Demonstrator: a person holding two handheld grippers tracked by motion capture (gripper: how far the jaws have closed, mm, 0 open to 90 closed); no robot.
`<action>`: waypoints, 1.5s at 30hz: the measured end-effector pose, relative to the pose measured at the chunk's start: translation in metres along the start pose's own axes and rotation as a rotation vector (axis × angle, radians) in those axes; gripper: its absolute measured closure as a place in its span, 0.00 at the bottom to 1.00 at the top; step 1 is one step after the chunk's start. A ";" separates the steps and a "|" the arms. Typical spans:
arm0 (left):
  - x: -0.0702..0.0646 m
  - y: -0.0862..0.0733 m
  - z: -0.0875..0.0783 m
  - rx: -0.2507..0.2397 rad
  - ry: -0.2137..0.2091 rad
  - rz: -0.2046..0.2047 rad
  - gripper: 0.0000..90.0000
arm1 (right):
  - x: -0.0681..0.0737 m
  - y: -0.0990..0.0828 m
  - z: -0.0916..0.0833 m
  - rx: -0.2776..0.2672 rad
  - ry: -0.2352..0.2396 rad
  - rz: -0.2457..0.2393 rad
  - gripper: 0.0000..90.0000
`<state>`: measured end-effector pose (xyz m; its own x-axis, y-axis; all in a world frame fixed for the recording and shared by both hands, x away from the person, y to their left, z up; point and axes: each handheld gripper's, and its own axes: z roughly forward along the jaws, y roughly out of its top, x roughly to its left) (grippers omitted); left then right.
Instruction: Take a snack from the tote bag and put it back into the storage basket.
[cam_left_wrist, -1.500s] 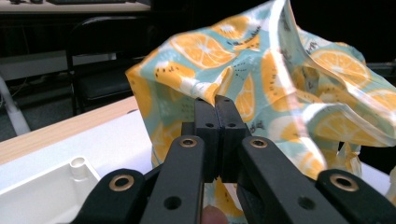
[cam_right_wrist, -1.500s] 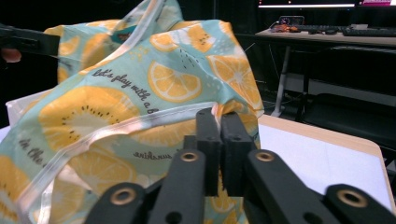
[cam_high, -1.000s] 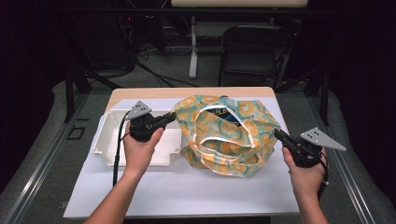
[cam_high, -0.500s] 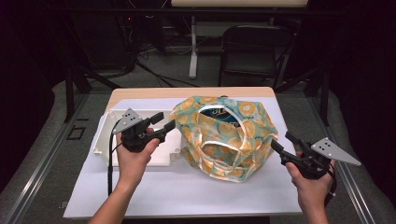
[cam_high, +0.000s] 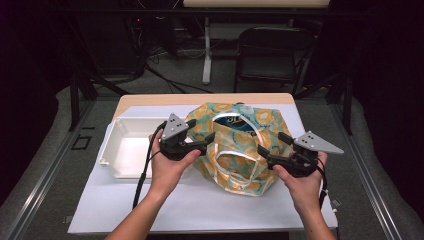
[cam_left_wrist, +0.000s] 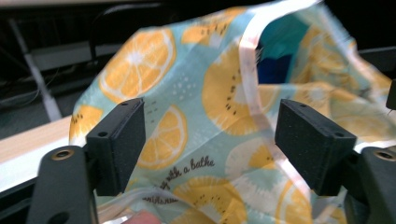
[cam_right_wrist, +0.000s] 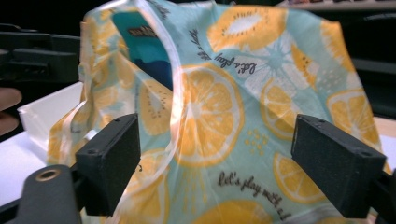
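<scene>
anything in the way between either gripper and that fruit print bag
Nothing visible stands between them. The left gripper and right gripper sit at opposite sides of the fruit print bag, jaws apart and just opened, with only bag fabric ahead of them. The white tray lies off to the left.

Citrus-print cloth bag (cam_high: 240, 150) slumped open on table, blue item inside.

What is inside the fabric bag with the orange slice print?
Through the open mouth of the fabric bag with orange slice print, a dark blue and teal package with some lettering shows. Its lower part and anything beneath are covered by the cloth.
</scene>
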<state>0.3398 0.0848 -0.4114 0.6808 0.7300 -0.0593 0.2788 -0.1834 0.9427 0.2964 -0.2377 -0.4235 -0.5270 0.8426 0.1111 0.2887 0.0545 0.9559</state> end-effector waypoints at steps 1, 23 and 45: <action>0.000 -0.001 0.004 0.017 -0.004 -0.002 0.28 | 0.001 0.000 0.003 0.005 -0.004 0.000 0.18; 0.011 0.007 -0.007 -0.001 -0.074 0.001 1.00 | 0.005 0.007 0.006 -0.031 0.006 -0.100 0.98; -0.021 0.005 0.016 0.058 0.122 0.058 0.37 | 0.002 0.038 0.006 -0.113 0.005 -0.129 1.00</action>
<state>0.3378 0.0575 -0.4107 0.6102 0.7913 0.0381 0.2830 -0.2627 0.9224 0.3109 -0.2308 -0.3889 -0.5581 0.8297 -0.0136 0.1264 0.1012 0.9868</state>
